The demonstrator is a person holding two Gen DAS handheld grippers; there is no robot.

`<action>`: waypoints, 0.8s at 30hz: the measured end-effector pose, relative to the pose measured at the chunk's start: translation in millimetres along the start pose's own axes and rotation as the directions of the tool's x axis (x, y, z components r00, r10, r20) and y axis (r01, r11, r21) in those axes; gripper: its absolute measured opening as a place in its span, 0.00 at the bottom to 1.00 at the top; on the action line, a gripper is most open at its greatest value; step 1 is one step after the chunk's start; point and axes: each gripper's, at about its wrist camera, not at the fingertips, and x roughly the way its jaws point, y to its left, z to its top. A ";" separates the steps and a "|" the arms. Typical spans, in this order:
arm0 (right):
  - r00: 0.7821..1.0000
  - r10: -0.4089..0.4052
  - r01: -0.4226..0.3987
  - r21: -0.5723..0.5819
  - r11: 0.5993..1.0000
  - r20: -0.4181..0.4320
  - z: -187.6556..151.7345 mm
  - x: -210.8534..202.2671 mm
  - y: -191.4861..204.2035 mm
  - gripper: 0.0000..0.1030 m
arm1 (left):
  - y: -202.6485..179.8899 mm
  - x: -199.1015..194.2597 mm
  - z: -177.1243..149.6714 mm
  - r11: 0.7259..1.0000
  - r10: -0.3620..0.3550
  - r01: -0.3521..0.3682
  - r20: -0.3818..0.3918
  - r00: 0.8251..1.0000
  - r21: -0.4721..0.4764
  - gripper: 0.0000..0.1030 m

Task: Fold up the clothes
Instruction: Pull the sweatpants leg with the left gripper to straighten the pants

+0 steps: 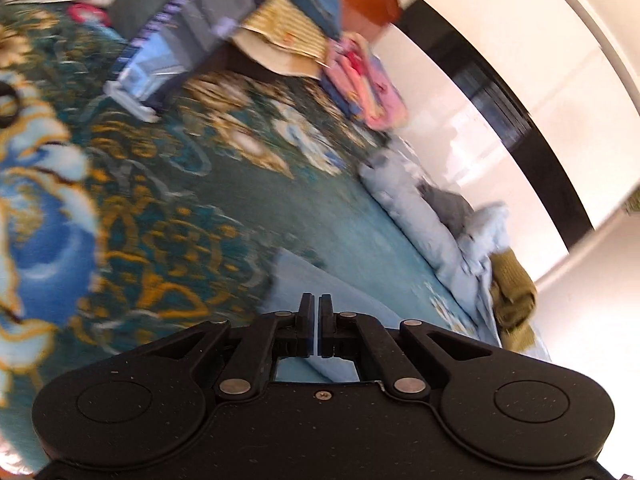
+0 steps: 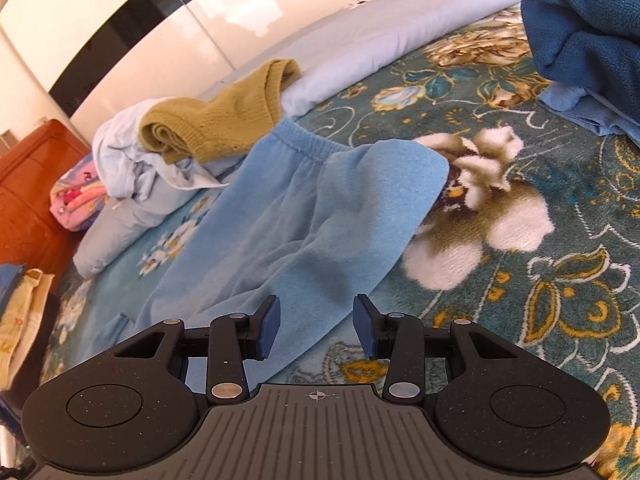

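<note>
Light-blue fleece trousers [image 2: 280, 216] lie spread on the floral bedspread [image 2: 560, 240], waistband away from the right wrist camera and legs running back toward it. This garment serves as landmark for everything else. One part of it is folded over near the waistband, its rounded edge resting against a big cream flower in the bedspread pattern.

The right gripper [image 2: 316, 326] hovers just over the near end of the trousers, its blue-padded fingers [image 2: 269, 328] spread apart with nothing between them. The left gripper [image 1: 319, 328] has its fingers pressed together; a pale blue cloth lies directly under and ahead of it, but the blurred left wrist view does not show whether any fabric is pinched between them.

Beyond the waistband sits an olive knitted sweater [image 2: 224, 116], bunched on a crumpled pale-blue garment [image 2: 120, 152]. Both rest against a rolled light-grey quilt [image 2: 360, 52] that runs along the far side of the trousers. Past the quilt's left end lies a pink printed cloth [image 2: 76, 200] beside an orange wooden cabinet [image 2: 28, 184]; its printed letters are too small to read.

Right of the trousers and well apart from them, a dark teal fleece blanket [image 2: 584, 28] is piled on a folded blue cloth [image 2: 580, 108].

In the left wrist view a blue and grey packet [image 1: 180, 44] lies on the bedspread far beyond the trousers; its lettering is smeared by motion and unreadable. No container shows clearly.
</note>
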 end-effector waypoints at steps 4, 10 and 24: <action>1.000 -0.020 0.020 0.032 0.999 0.015 9.1 4.2 -10.5 0.36 | -44.2 31.1 -15.9 0.991 -0.104 0.112 -0.099 0.990 0.078 0.02; 1.000 -0.006 0.005 0.079 0.997 0.012 24.0 21.1 -21.8 0.36 | -115.1 92.1 -47.1 0.964 -0.137 0.185 -0.239 0.961 0.191 0.18; 0.989 0.113 -0.129 0.183 0.975 0.097 36.4 10.2 -39.8 0.03 | -138.8 121.8 -72.1 0.974 -0.086 0.143 -0.293 0.952 0.178 0.00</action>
